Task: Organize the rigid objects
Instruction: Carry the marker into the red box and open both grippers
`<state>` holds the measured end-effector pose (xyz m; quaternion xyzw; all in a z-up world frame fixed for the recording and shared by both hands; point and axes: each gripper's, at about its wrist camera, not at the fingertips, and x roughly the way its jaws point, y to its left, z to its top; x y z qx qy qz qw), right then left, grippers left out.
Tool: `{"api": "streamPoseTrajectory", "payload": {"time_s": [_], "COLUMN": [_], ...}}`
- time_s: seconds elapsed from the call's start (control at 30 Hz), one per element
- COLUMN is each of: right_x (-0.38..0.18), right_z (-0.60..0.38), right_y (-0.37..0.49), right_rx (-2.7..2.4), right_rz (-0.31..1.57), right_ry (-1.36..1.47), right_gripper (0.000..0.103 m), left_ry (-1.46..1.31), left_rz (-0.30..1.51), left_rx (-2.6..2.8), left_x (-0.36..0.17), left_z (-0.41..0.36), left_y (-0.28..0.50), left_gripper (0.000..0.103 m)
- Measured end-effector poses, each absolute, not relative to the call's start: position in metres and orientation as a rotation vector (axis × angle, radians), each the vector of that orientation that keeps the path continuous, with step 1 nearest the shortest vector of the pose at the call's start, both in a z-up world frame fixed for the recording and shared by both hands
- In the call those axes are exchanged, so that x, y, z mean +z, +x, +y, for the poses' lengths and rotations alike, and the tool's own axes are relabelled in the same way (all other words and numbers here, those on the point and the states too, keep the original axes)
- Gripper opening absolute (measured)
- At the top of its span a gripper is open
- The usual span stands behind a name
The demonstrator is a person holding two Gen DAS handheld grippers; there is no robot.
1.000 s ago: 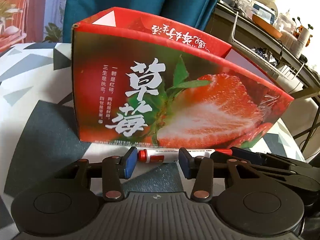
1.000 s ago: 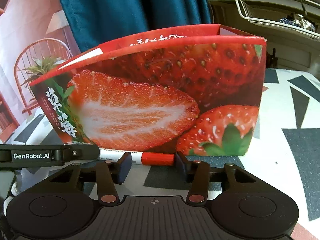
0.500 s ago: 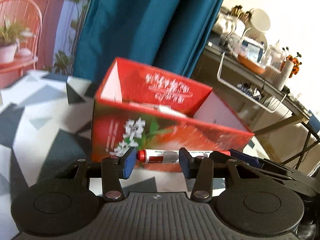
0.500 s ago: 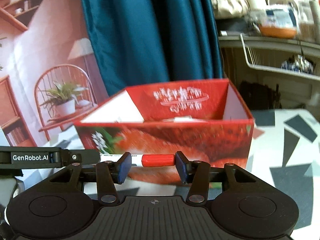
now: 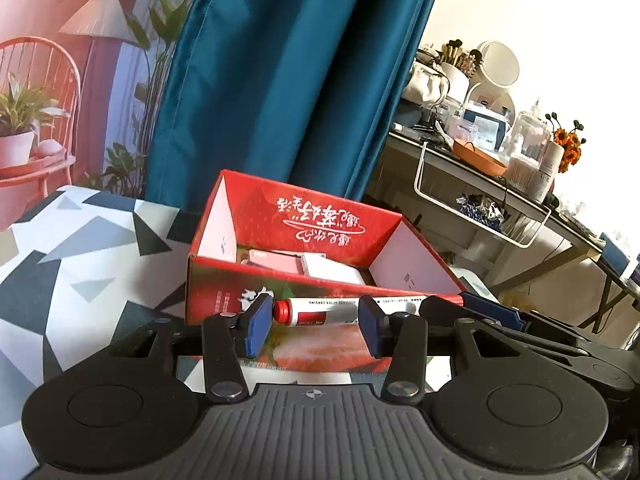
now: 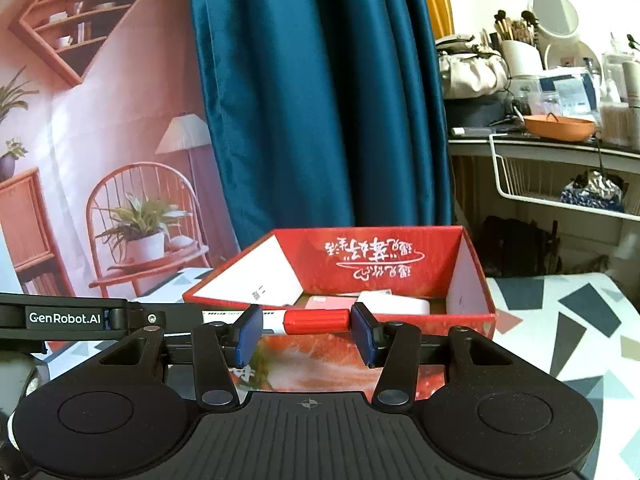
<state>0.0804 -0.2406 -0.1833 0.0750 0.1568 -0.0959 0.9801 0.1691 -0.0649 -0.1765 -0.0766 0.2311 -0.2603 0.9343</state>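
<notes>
A red-and-white marker [image 5: 316,312] hangs in the air, level and crosswise, carried between both grippers. My left gripper [image 5: 316,326] has the marker's red butt end against its left pad, and the barrel runs on past its right pad. My right gripper [image 6: 306,334] has the red cap [image 6: 316,321] spanning the gap between its pads, the tip against the right pad. Both sets of jaws stand partly apart. Just beyond is the red strawberry box [image 5: 320,280], open-topped, with a pink packet [image 5: 274,260] and a white packet [image 5: 332,270] inside.
The box stands on a table with a grey-and-white triangle cloth [image 5: 80,260]. A teal curtain [image 5: 280,80] hangs behind it. To the right, a cluttered side table [image 6: 560,144] with a white wire basket [image 6: 560,184] and an orange bowl [image 6: 558,127].
Both grippers have risen together with the marker between them. The box, first seen from its front wall, now shows from above with its inside in view.
</notes>
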Motion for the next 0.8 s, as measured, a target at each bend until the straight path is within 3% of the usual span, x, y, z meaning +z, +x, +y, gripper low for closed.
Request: {"api": "streamPoseTrajectory", "payload": {"time_s": [0.33,0.8], "right_x": [-0.185,-0.215], "right_z": [-0.273,-0.317], "right_y": [0.130,0.173], "right_rx": [-0.223,-0.246], "right_rz": [0.337,0.430], "right_ry": [0.139,0.199], "right_gripper": [0.046,0.048], "left_ry": [-0.113,-0.060], "left_rz": [0.460,0.569], "left_rx": [-0.546,-0.565], "left_x": [-0.167,-0.198], "left_z": [-0.090,-0.122], "left_y": [0.226,0.279], "left_gripper": [0.049,0.053]}}
